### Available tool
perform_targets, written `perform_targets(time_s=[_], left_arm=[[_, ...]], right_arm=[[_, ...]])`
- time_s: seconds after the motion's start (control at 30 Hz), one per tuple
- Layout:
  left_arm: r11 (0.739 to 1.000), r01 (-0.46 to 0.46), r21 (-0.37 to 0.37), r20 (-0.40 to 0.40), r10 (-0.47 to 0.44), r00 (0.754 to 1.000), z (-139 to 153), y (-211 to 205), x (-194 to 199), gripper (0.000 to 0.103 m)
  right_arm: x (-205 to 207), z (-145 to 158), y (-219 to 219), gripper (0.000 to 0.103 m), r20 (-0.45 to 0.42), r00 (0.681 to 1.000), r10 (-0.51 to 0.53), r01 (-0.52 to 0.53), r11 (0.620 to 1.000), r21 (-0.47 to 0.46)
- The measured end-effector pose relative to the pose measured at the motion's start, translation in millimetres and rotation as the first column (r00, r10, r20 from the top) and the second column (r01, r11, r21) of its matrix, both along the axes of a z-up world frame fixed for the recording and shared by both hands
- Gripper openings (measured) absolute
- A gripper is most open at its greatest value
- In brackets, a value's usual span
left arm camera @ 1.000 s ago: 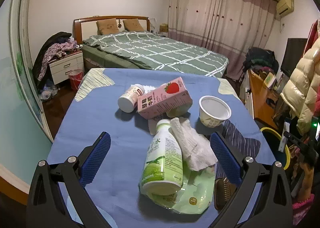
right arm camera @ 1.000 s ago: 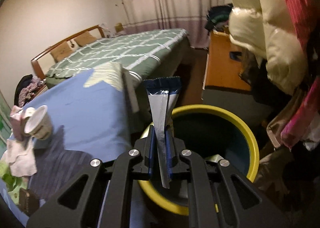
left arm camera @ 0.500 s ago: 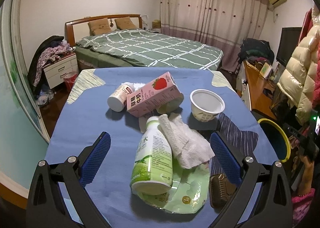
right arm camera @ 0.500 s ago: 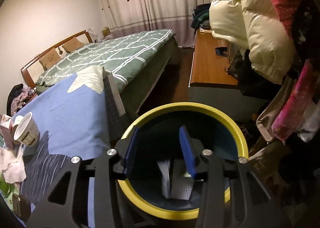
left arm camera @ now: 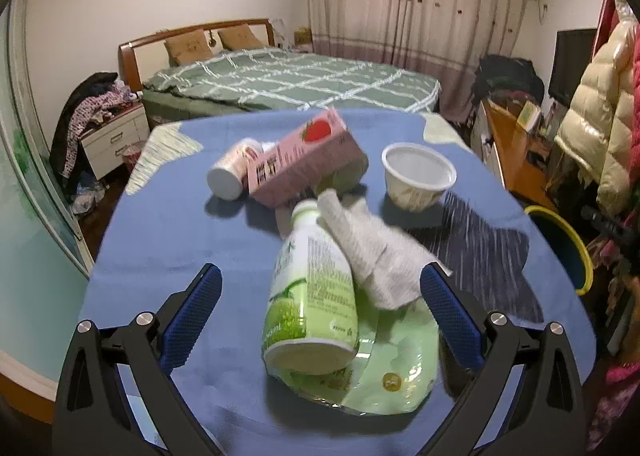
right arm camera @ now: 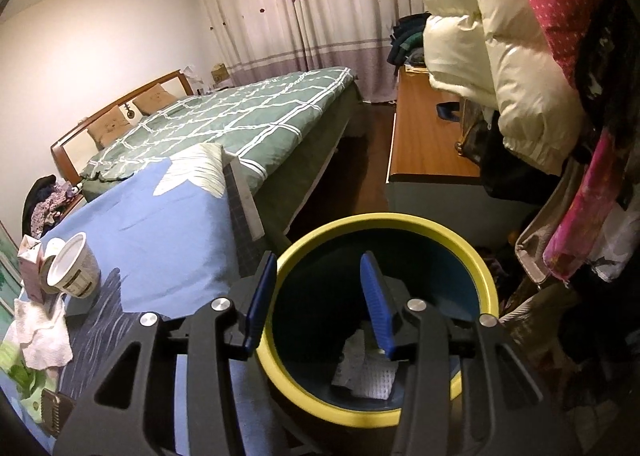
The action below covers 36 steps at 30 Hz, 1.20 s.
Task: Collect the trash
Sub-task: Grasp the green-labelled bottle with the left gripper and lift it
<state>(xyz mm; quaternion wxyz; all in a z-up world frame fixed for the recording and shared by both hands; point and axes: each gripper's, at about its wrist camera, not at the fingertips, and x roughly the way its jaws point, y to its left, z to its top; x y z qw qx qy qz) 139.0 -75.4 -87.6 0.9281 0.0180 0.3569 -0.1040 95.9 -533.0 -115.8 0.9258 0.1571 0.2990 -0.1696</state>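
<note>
My left gripper [left arm camera: 320, 312] is open and empty, low over the blue table [left arm camera: 160, 240], with a lying green bottle [left arm camera: 310, 296] between its fingers. A crumpled tissue [left arm camera: 372, 252] leans on the bottle, and a green wrapper [left arm camera: 392, 368] lies under it. Farther back are a pink strawberry milk carton [left arm camera: 300, 164], a small white bottle [left arm camera: 230, 176] and a white paper cup [left arm camera: 418, 176]. My right gripper [right arm camera: 318, 296] is open and empty above the yellow-rimmed bin [right arm camera: 440, 232], which holds wrappers [right arm camera: 364, 372].
The bin [left arm camera: 560, 240] stands on the floor off the table's right edge. A brown object [right arm camera: 54, 412] lies at the table's near edge. A bed [left arm camera: 288, 84] is behind the table, a wooden desk [right arm camera: 424, 136] and hanging coats [right arm camera: 500, 36] are right.
My right gripper opened over the bin and dropped the blue and silver wrapper into it. My left gripper moved closer to the green bottle.
</note>
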Motion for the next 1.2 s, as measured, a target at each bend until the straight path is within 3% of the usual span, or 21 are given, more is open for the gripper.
perform_targets(time_s=[0.23,0.6,0.67,0.77,0.83,1.0,1.2], left_arm=[[0.999,0.029,0.02,-0.059,-0.028,0.998,-22,5,12,0.079],[0.987,0.104,0.12,-0.063,-0.097,0.993,-37,2,4,0.076],[0.985,0.114,0.132,-0.059,-0.107,0.993,-39,1,2,0.073],[0.985,0.123,0.122,-0.067,-0.115,0.991,-41,2,4,0.061],[0.985,0.13,0.115,-0.066,-0.123,0.99,-42,3,4,0.06],[0.984,0.131,0.119,-0.024,-0.129,0.991,-30,7,-2,0.059],[0.99,0.1,0.097,0.071,-0.107,0.992,12,20,-13,0.058]], right_arm=[[11,3,13,0.042,-0.008,0.999,0.034,-0.034,0.999,-0.005],[12,4,20,0.042,-0.004,0.998,0.062,-0.062,0.998,0.003],[9,5,20,0.042,0.0,0.998,0.066,-0.066,0.998,0.005],[6,6,21,0.042,0.008,0.998,0.07,-0.07,0.998,0.006],[3,7,22,0.042,0.01,0.997,0.073,-0.073,0.997,0.005],[-3,11,21,0.042,0.02,0.997,0.07,-0.07,0.998,0.007],[-9,14,24,0.042,0.033,0.996,0.078,-0.079,0.997,0.01]])
